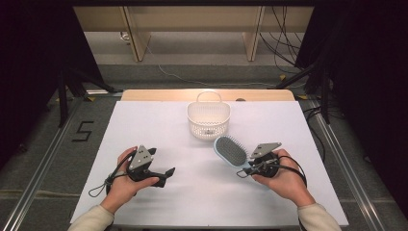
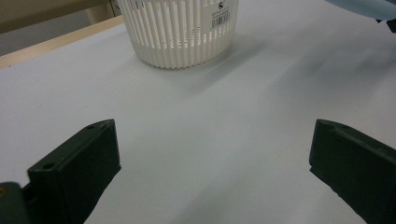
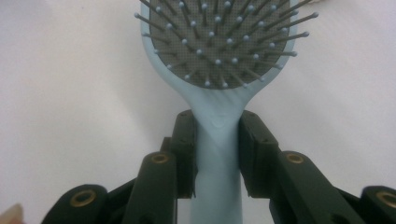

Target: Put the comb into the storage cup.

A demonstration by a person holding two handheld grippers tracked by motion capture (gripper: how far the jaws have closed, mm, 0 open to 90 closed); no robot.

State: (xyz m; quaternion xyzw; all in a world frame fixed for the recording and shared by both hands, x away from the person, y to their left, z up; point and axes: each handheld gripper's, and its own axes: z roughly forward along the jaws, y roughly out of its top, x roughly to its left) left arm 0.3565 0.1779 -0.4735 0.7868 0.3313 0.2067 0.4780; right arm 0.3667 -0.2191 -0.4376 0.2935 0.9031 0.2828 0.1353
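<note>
right claw [image 3: 217,140] clamped on hairbrush [image 1: 231,151] handle | left claw [image 2: 210,158] spread wide above table [image 1: 159,130] | basket [image 1: 208,118] beyond

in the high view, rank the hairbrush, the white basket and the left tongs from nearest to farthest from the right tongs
1. hairbrush: its handle is clamped in the right tongs, head pointing up-left.
2. white basket: beyond the brush head, at the table's far middle.
3. left tongs: across the table on the person's left, open over the bare white top.

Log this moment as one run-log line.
right gripper: shut on light blue plastic paddle hairbrush handle | left gripper: open | white slatted plastic basket: beyond brush
</note>
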